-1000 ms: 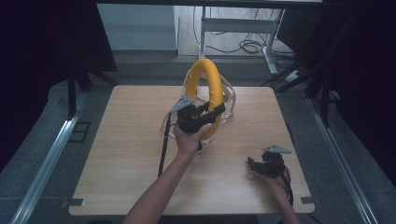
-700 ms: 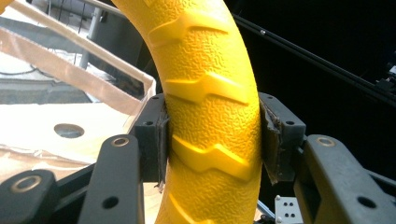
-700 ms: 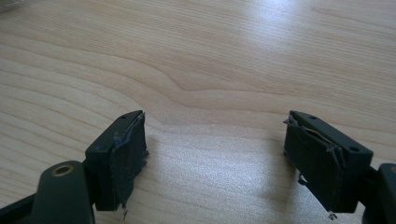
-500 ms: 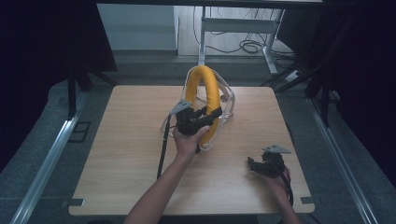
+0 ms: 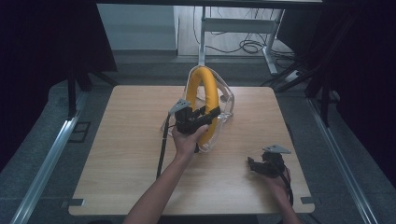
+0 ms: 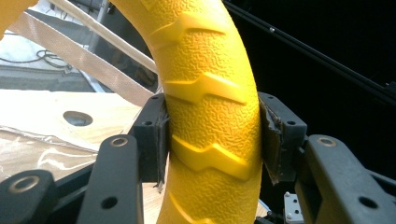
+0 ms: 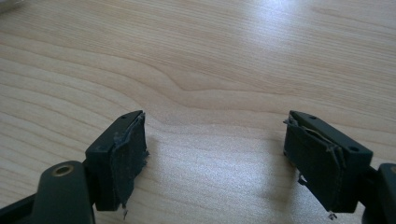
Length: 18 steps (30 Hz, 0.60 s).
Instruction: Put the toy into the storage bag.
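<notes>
Over the middle of the tabletop (image 5: 116,154), the left tool (image 5: 205,119) is clamped on the yellow ring (image 5: 205,93), its pads (image 6: 154,135) pressing both sides of the textured tube. The ring stands upright, raised off the wood, with a clear plastic bag (image 5: 224,100) draped around it. Further right, near the front edge, the right tool (image 5: 254,165) rests low, jaws apart over bare wood.

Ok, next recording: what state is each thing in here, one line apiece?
Yellow ring: upright on edge, held up off the table.
Clear plastic bag: crumpled, lying behind the ring.
Left gripper: shut on the ring, pads on both sides.
Right gripper: open, nothing between its jaws, low over the table.
</notes>
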Each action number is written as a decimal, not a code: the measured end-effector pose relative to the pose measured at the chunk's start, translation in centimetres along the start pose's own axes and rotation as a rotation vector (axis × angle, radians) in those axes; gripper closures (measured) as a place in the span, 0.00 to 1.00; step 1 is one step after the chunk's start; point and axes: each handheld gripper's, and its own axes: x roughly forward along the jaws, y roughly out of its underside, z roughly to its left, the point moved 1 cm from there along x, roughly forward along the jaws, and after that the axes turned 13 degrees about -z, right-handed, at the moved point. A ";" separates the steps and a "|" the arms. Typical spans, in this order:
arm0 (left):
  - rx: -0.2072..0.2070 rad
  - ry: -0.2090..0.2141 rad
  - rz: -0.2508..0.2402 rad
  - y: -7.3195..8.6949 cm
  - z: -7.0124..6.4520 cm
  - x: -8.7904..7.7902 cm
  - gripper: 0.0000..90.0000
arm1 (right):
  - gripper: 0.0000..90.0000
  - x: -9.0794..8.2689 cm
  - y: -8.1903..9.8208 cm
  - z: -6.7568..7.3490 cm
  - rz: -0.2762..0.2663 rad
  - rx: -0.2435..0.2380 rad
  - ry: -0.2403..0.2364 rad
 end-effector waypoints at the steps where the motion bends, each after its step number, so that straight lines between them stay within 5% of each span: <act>1: -0.001 -0.002 0.000 0.0 0.0 0.1 0.55 | 0.24 0.0 0.0 0.0 0.000 0.000 0.000; 18: 0.018 -0.013 -0.022 -0.4 0.0 -0.4 0.45 | 0.24 0.0 0.0 0.0 0.000 0.003 -0.001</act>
